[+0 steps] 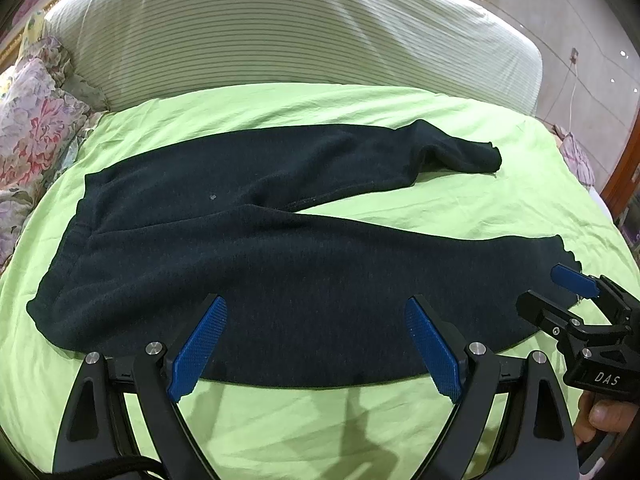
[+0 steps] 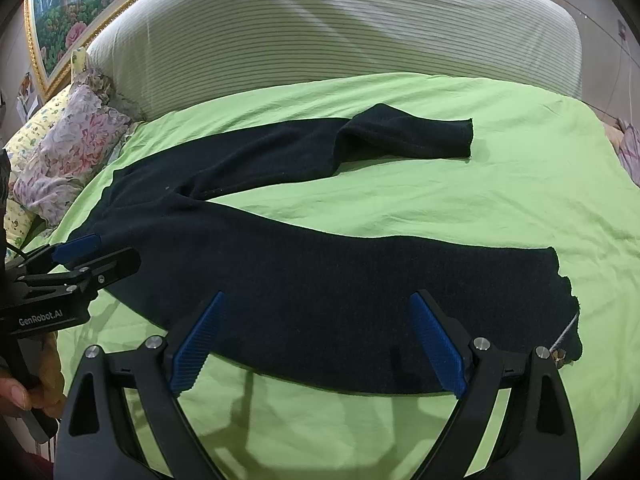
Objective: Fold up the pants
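Observation:
Dark navy pants (image 1: 248,248) lie spread on a green bed sheet (image 1: 320,420), waistband at the left, two legs running right. The far leg bends near its cuff (image 1: 472,156). The pants also show in the right wrist view (image 2: 320,288). My left gripper (image 1: 316,344) is open, hovering over the near edge of the near leg close to the waist. My right gripper (image 2: 320,344) is open over the near leg toward its cuff (image 2: 560,300). Each gripper shows in the other's view: the right one (image 1: 576,308), the left one (image 2: 76,264). Neither holds anything.
A striped white padded headboard (image 1: 280,32) stands behind the bed. Floral pillows (image 1: 36,128) lie at the left. A gold-framed picture (image 2: 68,24) hangs at the far left. A wooden piece of furniture (image 1: 624,176) stands at the right edge.

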`<state>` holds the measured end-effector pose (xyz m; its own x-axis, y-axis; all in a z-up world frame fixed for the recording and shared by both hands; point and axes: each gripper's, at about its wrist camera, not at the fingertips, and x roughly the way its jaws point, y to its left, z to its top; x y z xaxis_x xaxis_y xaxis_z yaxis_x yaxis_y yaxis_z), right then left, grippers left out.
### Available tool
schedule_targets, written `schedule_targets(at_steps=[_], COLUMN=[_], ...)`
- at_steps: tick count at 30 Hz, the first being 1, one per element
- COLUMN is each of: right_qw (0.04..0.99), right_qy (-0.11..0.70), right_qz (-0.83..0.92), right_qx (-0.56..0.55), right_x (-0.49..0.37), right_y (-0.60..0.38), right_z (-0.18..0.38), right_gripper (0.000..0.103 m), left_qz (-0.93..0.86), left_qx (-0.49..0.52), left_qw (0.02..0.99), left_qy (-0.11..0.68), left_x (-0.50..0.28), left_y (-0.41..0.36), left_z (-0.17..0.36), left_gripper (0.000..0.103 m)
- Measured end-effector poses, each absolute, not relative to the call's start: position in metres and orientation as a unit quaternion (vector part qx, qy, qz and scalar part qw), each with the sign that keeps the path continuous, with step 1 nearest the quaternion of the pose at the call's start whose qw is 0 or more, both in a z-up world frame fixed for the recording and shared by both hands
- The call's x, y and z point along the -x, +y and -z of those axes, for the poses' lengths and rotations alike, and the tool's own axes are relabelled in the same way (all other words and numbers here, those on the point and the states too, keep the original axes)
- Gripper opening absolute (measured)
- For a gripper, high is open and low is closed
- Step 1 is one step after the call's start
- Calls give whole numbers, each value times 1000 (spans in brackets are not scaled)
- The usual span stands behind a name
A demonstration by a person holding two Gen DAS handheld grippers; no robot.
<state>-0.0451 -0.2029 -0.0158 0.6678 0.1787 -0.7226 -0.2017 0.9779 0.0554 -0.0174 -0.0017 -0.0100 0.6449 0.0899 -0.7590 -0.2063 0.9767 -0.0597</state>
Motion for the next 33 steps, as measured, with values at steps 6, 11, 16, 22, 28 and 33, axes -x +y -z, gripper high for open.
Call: schedule_targets(at_steps=[6,11,16,22,28,33], right_qw=[913,912,911,909,917,914], right_qy=[394,397,398,399,383,391], right_qz=[-102,-103,-103,-113,-109,-104], right_qx=[10,5,5,-34,-33,-36], right_x=[50,51,51,50,50,46], right_y=[-204,-203,-202,-204,-210,-212], right_z=[18,19,19,18,17,17], right_gripper=[92,92,92,92,92,92], left_qz=[-82,-80,-78,-73,-67,-57], left_qx=[71,73,71,71,72,73], left_qw=[903,902,902,900,899,894], left_qy=[415,418,419,424,428,439], left_x=[18,17,15,14,10,5], left_y=[-2,-1,-1,-2,-2,-2], left_z=[11,13,14,17,19,24], left_gripper=[92,92,92,92,92,92])
